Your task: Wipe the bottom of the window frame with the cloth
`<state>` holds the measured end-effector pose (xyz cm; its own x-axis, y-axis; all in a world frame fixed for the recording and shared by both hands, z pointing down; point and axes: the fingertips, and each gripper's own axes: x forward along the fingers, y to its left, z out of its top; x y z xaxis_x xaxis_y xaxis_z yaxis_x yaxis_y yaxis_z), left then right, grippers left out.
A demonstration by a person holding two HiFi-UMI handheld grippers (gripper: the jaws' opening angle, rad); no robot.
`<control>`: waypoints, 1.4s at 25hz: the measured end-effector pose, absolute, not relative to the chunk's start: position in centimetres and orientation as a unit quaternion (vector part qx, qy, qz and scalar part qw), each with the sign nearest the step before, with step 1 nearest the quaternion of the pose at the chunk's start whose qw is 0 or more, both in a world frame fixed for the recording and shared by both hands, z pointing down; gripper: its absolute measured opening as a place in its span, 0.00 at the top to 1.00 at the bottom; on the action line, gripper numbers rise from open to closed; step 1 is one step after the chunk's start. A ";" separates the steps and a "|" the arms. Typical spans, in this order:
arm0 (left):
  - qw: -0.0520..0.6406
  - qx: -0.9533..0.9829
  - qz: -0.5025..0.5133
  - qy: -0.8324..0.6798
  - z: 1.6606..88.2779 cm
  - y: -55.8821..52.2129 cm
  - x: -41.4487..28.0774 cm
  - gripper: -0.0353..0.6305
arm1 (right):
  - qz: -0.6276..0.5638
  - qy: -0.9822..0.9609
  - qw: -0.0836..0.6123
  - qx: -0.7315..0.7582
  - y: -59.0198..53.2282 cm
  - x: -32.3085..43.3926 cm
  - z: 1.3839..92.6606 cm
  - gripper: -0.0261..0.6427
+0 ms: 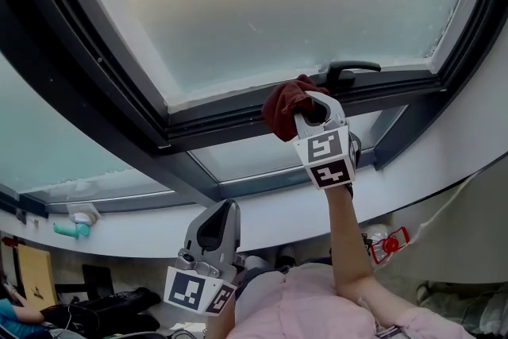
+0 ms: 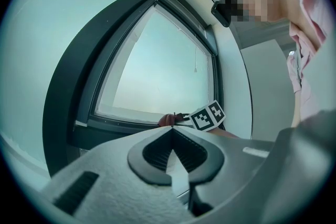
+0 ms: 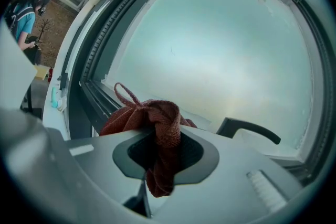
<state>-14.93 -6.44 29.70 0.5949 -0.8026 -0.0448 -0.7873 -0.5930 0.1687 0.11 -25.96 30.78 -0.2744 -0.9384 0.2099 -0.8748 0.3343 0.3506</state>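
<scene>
Frosted window (image 1: 278,4), dark frame (image 1: 238,121): right gripper (image 1: 311,112), clamped on the cloth (image 1: 281,109), holds it at the bottom rail for wiping; left gripper (image 1: 213,233), closed and empty, waits low.

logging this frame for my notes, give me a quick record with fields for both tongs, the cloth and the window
right tongs: shut on the dark red cloth, raised to the window
left tongs: shut, nothing between them, held low and away from the glass
cloth position: bunched, appears pressed on the bottom rail of the window frame
nearby: black handle just right of the cloth
task stage: cloth at the frame, placed for wiping
</scene>
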 end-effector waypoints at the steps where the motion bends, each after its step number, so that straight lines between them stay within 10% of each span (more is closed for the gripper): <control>1: 0.066 0.891 -0.058 -0.446 29.7 -6.4 -14.9 0.95 | -0.080 -0.794 0.188 0.573 -26.0 0.4 30.8 0.85; 24: 0.058 0.888 -0.064 -0.451 29.1 -6.0 -15.8 0.95 | -0.076 -0.731 0.194 0.650 -26.2 7.5 30.6 0.85; 35: 0.067 0.881 -0.061 -0.464 29.3 -4.9 -21.6 0.95 | -0.085 -0.807 0.046 0.583 -20.7 -4.8 27.1 0.85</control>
<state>-21.58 -4.91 29.34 0.5627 -0.8254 -0.0454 -0.8089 -0.5611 0.1755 -4.79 -20.65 27.07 -0.3156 -0.9485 -0.0250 -0.9330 0.3054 0.1905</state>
